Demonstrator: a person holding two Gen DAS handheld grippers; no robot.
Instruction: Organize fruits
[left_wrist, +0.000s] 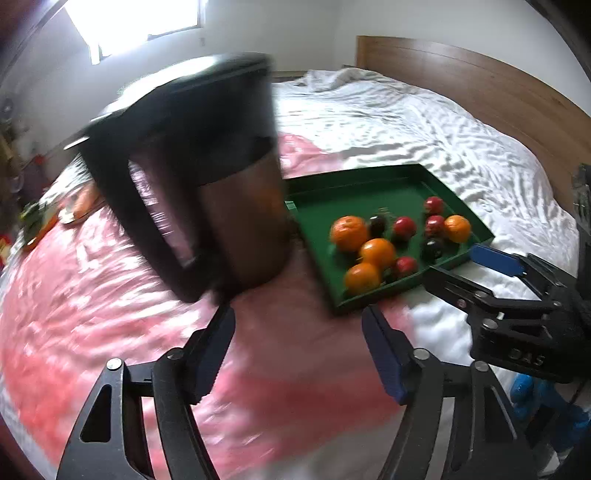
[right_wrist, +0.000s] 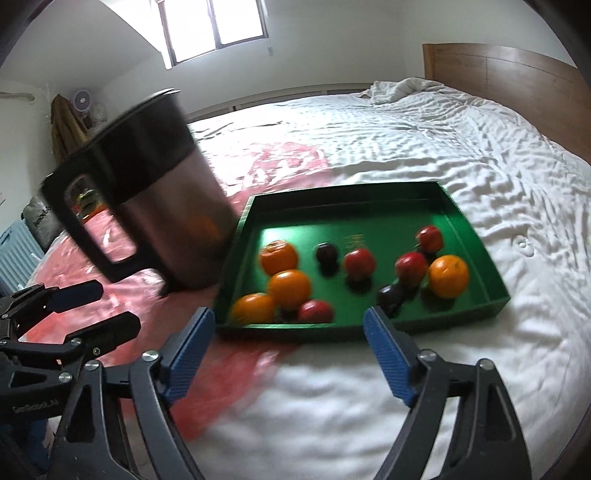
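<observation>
A green tray lies on the bed and holds several oranges, red fruits and dark plums. A dark steel jug with a black handle stands tilted just left of the tray. My left gripper is open and empty, near the jug's base. My right gripper is open and empty in front of the tray's near edge; it also shows in the left wrist view. The left gripper shows in the right wrist view.
The bed has a white quilt with a pink patch. A wooden headboard runs along the right. Small coloured items lie at the bed's far left edge. A window is on the far wall.
</observation>
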